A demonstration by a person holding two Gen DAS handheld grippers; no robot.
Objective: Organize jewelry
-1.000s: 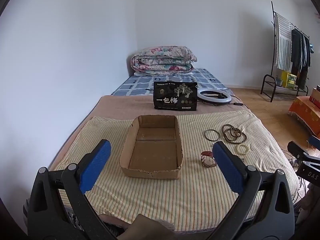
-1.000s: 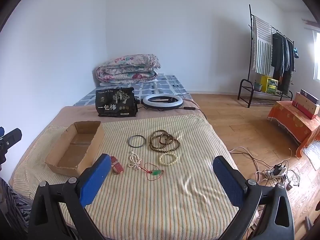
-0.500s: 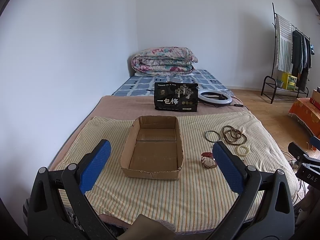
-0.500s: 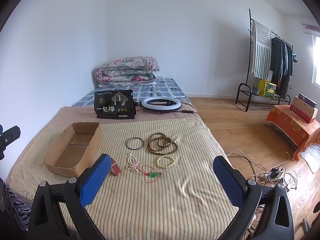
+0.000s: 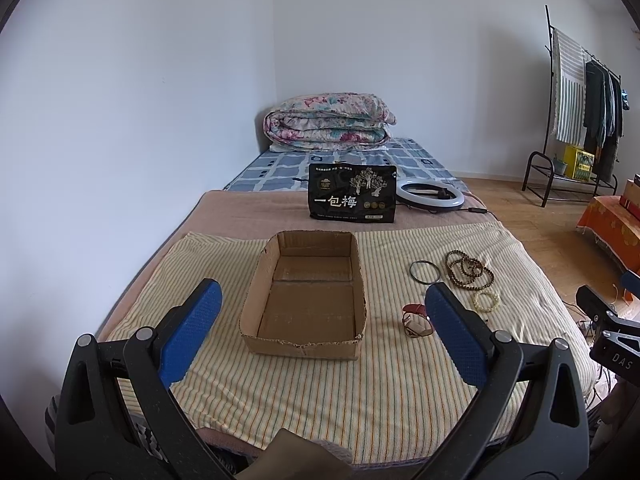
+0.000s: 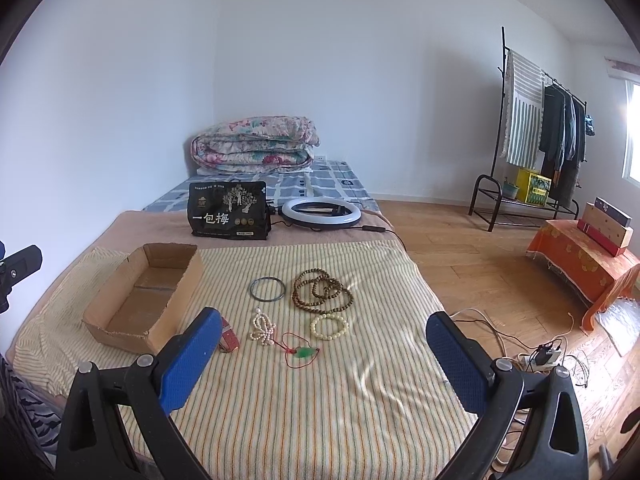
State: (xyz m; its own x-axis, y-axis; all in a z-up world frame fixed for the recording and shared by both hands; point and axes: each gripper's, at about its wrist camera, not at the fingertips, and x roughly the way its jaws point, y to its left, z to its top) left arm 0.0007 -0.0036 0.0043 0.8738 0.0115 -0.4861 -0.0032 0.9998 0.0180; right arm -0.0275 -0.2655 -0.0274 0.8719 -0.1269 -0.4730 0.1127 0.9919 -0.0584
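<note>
Left wrist view: the left claw (image 5: 322, 334) hangs wide open and empty over the striped bedspread (image 5: 384, 392), facing the empty cardboard box (image 5: 306, 298), with the jewelry lying right of the box. Right wrist view: the right claw (image 6: 323, 356) is likewise spread wide, holding nothing, above the dark bangle (image 6: 267, 289), brown bead necklace (image 6: 322, 290), cream bead bracelet (image 6: 329, 326), pearl strand (image 6: 262, 327) and green pendant on red cord (image 6: 304, 353).

Right gripper (image 6: 323, 352) has backed away and risen slightly; cardboard box (image 6: 144, 304) and dark bangle (image 6: 267, 289) sit lower in its view. Left view shifts marginally.
</note>
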